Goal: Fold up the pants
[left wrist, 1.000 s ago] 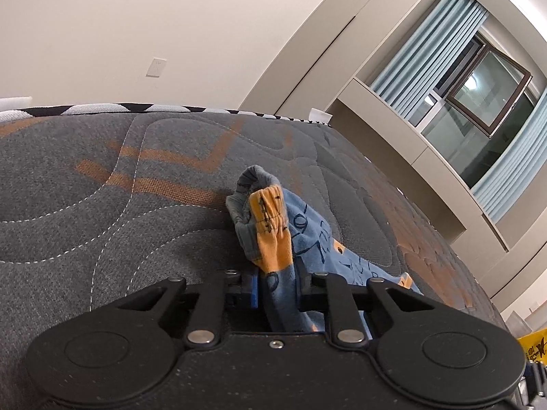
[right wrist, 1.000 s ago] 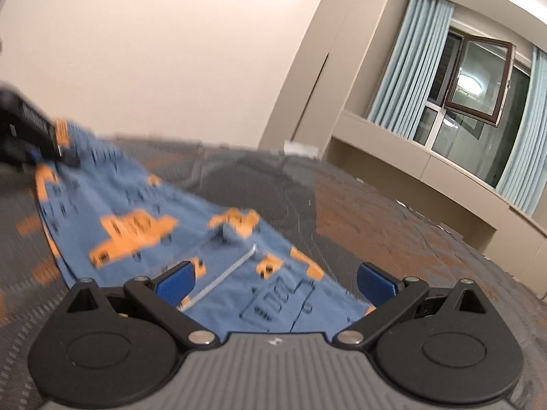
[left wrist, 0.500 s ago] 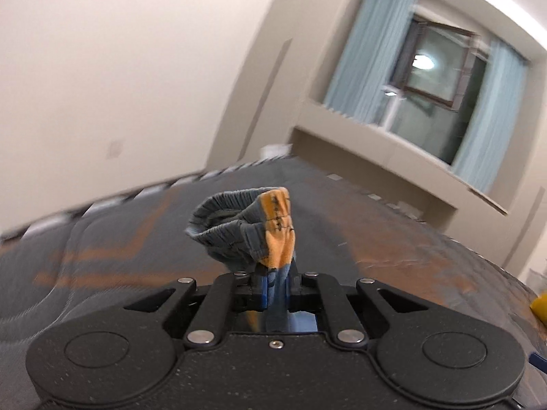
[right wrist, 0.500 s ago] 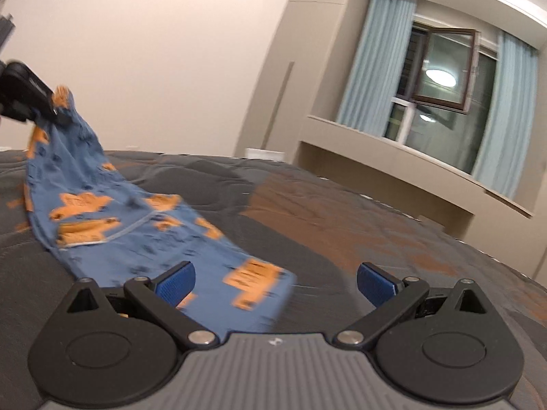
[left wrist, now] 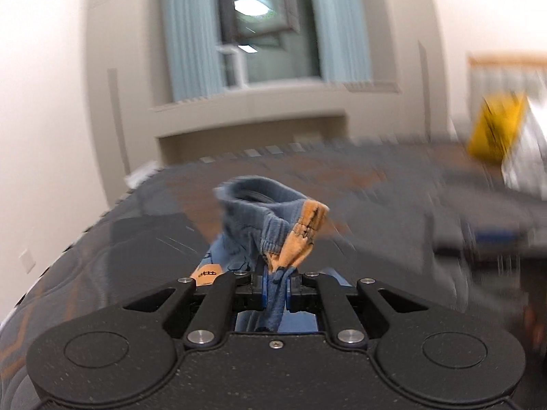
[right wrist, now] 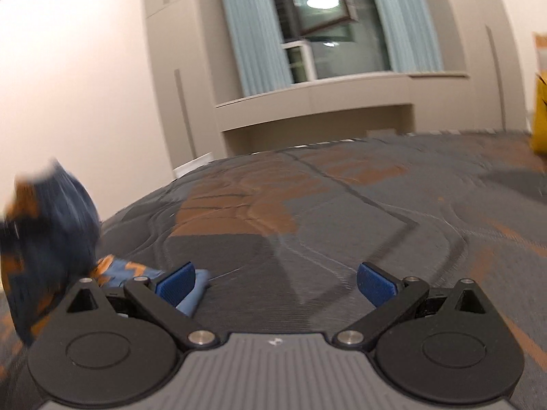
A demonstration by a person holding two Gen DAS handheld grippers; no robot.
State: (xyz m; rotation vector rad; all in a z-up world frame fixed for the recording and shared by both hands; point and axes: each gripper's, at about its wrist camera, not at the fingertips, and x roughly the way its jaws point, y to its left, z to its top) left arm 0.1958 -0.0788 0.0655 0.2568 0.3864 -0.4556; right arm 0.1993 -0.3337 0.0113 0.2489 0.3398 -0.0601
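The pants [left wrist: 273, 218] are blue with orange shapes and a ribbed waistband. In the left wrist view my left gripper [left wrist: 276, 294] is shut on the bunched waistband, which stands up above the jaws; the rest of the cloth hangs down below them. In the right wrist view my right gripper [right wrist: 275, 282] is open with only mattress between its blue pads [right wrist: 176, 282]. The pants [right wrist: 51, 235] hang blurred at the far left of that view, and a bit of the cloth lies beside the left pad.
A grey quilted mattress [right wrist: 324, 212] with orange patches fills both views. Behind it stand a wall ledge and a curtained window [right wrist: 318, 24]. A yellow object [left wrist: 495, 130] sits at the right, blurred.
Both views have swung round from the plain wall to the window. My left gripper has lifted the waistband off the mattress. The pants have slid from the middle of the right view to its far left.
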